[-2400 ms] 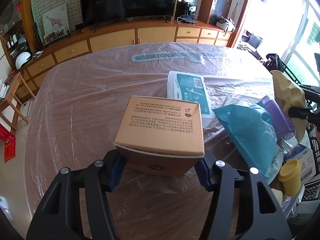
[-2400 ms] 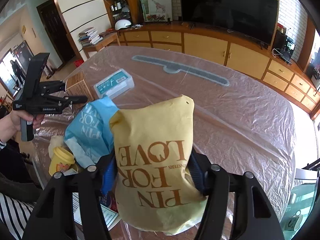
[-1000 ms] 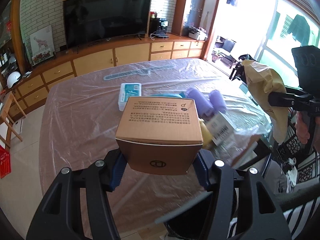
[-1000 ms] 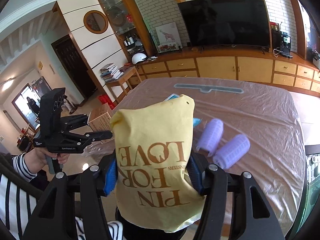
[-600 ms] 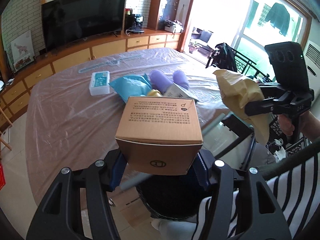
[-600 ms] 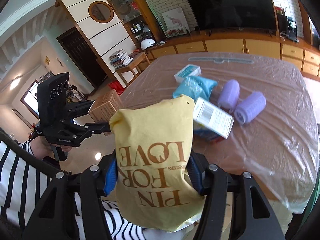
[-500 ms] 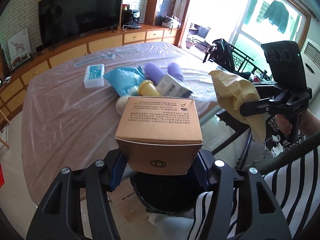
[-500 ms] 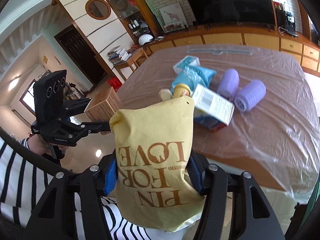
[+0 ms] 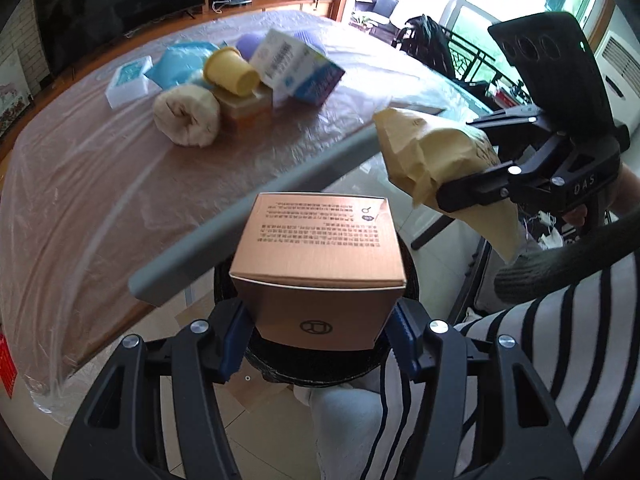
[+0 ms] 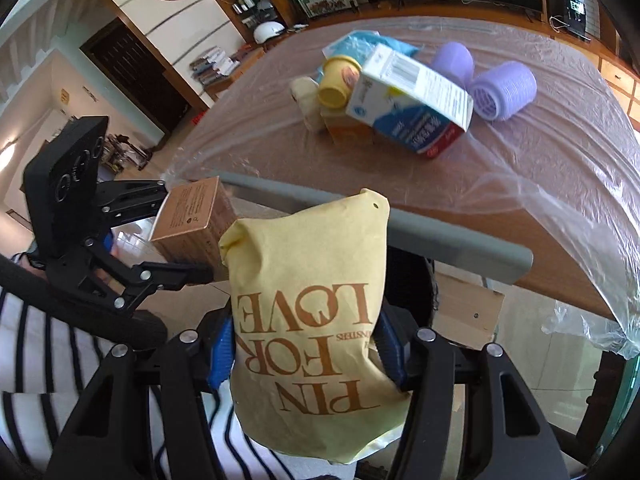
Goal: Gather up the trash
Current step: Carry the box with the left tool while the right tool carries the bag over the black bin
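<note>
— What is being gripped by the left claw (image 9: 318, 342)?

— A brown cardboard box (image 9: 318, 256) is being clamped between its blue pads, above a dark round bin (image 9: 404, 344) beside the surface's edge (image 9: 256, 208).

— And the right claw (image 10: 306, 354)?

— A yellow paper bag (image 10: 310, 312) is being pinched in it, close beside the box. More trash is being left on the plastic-covered surface: a white-and-blue carton (image 10: 412, 96), a yellow cup (image 10: 338, 80), purple rollers (image 10: 502, 90).

My black tongs (image 9: 318, 344) carry blue pads (image 9: 234, 344) and silver screws, and my sleeve (image 9: 560, 344) is white with black stripes.
</note>
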Tool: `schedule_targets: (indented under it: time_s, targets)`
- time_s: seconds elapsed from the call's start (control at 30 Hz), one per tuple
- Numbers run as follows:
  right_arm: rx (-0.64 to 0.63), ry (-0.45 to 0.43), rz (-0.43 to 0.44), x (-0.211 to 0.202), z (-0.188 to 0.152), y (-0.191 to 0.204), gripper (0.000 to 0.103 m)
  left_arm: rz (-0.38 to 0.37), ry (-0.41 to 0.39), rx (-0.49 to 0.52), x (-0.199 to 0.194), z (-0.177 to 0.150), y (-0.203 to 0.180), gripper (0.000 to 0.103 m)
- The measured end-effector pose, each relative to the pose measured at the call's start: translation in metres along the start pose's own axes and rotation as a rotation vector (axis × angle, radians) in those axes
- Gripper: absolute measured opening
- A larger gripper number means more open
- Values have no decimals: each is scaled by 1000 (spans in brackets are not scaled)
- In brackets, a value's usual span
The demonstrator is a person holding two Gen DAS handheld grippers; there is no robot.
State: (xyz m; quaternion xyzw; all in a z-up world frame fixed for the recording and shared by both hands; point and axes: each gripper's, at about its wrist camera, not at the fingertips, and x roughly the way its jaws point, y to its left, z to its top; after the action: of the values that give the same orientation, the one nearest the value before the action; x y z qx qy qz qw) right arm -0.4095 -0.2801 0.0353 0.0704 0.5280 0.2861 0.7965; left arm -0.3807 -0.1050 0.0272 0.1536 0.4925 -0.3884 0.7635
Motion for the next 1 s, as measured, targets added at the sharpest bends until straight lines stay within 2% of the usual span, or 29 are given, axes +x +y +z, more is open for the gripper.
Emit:
schedule_targets:
  time_s: [0.07, 0.23, 0.43, 0.73, 1.0]
  targets:
    - [4, 17, -29, 9, -2, -1, 57, 11, 22, 5, 9, -3, 0, 59]
    - [19, 24, -38, 26, -2, 1, 57, 23, 66, 1, 30, -9, 0, 59]
    - [1, 25, -51, 39, -5, 11, 57, 40, 87, -22, 42, -18, 6, 59]
    - [69, 70, -78, 65, -18, -2, 56, 57, 112, -13, 58, -19, 5, 59]
    - [114, 97, -111, 88, -15, -6, 56, 82, 146, 7, 79, -20, 2, 59]
